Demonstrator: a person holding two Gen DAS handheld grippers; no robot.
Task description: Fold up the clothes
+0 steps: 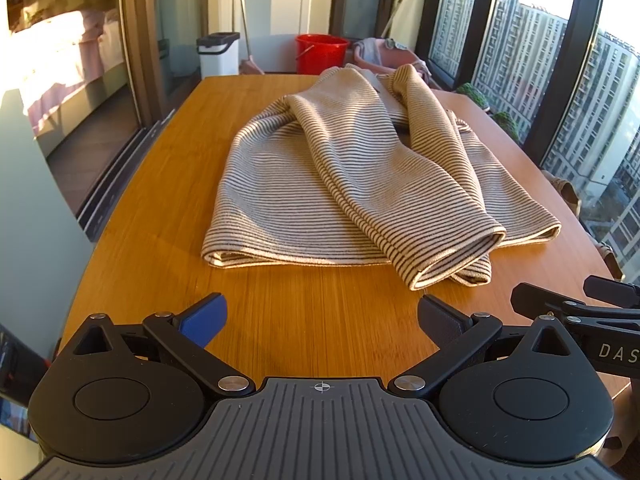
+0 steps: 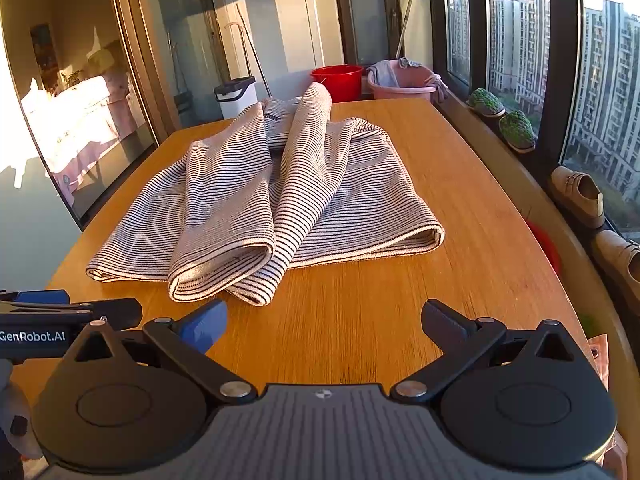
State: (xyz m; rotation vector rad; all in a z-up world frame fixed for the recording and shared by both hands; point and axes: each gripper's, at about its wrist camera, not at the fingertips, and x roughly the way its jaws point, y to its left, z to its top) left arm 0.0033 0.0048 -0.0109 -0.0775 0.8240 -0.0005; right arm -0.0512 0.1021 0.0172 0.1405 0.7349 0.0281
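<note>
While low sun warms your wooden table (image 1: pixel 280 320) beside tall windows, a red bucket (image 1: pixel 321 53) and a pink basin (image 2: pixel 400 82) holding cloth stand beyond its far end. Your striped knit garment (image 1: pixel 340 184) lies mid-table — sleeves folded lengthwise. Left gripper (image 1: pixel 322 320) and right gripper (image 2: pixel 324 322) hover spread wide, empty.

Garment (image 1: pixel 360 184) on table (image 1: pixel 160 208); bucket (image 1: pixel 321 53) behind table, bin (image 1: pixel 218 54) left of bucket.
</note>
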